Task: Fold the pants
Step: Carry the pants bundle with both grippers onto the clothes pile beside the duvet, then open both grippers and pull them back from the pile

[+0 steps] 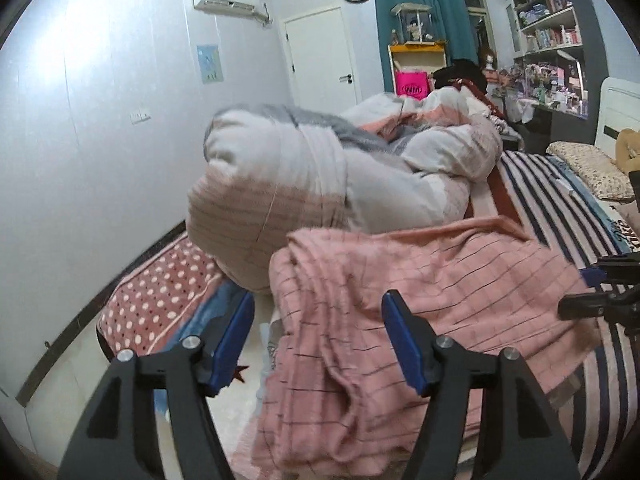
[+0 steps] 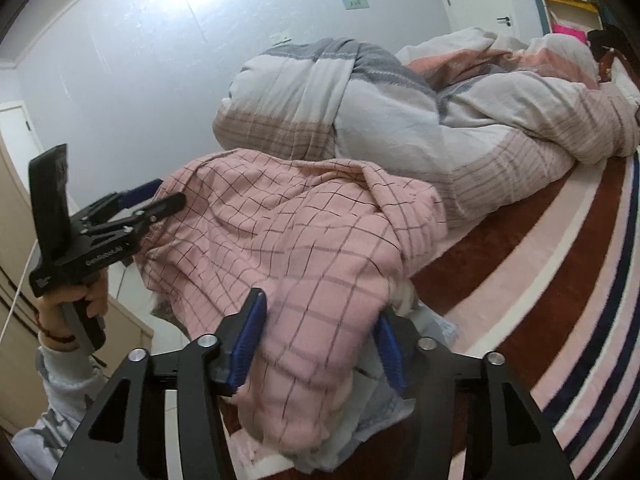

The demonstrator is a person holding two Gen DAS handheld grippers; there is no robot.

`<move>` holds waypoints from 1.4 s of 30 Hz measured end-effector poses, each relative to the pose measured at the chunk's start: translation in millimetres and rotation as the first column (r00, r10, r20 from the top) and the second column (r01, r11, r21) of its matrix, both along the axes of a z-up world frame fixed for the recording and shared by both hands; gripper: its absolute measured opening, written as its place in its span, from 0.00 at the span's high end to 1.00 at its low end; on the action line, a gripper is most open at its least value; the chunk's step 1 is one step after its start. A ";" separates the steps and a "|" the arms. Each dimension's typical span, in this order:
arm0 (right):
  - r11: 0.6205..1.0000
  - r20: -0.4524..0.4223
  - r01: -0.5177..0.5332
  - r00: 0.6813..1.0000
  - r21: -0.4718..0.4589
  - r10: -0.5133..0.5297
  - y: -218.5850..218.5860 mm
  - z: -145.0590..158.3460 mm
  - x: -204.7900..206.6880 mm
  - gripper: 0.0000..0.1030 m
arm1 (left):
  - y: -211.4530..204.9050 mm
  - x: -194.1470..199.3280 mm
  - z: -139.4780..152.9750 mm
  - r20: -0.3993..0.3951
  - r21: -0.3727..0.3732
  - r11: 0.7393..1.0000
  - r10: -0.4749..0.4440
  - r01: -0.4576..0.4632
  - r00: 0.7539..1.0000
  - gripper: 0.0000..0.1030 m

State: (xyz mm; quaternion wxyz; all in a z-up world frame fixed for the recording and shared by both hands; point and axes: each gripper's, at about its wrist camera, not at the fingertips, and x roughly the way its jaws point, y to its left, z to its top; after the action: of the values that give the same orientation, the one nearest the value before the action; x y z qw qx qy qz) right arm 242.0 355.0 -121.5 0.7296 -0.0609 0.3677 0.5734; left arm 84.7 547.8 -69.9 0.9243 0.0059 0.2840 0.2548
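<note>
Pants: the pink checked pants (image 2: 280, 240) lie in a loose, rumpled heap at the foot edge of the bed, on the striped bedspread (image 2: 540, 288), with one end spilling over the edge toward 6 o'clock in the right wrist view.
Neighbour: the rolled-up duvet (image 2: 360, 120) sits just behind the heap, at 12 o'clock from it, and touches its far edge.
Done so far: judging by the doubled layers, the cloth has been gathered onto itself at least once, but no flat, squared fold shows.
Left to do: by my reading most of it; the layers need smoothing and the hanging end needs bringing up onto the bed.
Left gripper: the left gripper (image 1: 320, 336) has its blue pads standing well apart. The pants lie under and between them, with neither pad pressing on the cloth, so it holds nothing.
Right gripper: the right gripper (image 2: 320, 344) is part open, with a thick hump of the pink cloth between the pads. The pads sit at the hump's flanks with no clear pinch, so I read it as released.
Pose: both tools point downward over the heap. In the right wrist view the left one enters from 9 o'clock, gripped by a hand (image 2: 76, 300) in a grey star-patterned sleeve (image 2: 60, 412).
</note>
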 end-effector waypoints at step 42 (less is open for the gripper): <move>0.797 0.310 0.594 0.742 0.105 -0.594 -418.7 -7.4 -97.9 0.01 | -388.9 28.0 -38.4 0.269 -0.096 0.924 -0.334 0.370 0.903 0.01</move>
State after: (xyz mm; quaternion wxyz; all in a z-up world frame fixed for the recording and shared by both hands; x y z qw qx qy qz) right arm 144.1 -63.7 -128.9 0.9245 -0.0349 0.2415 0.2927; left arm 112.7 158.9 -108.3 0.9812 -0.0416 0.1783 0.0607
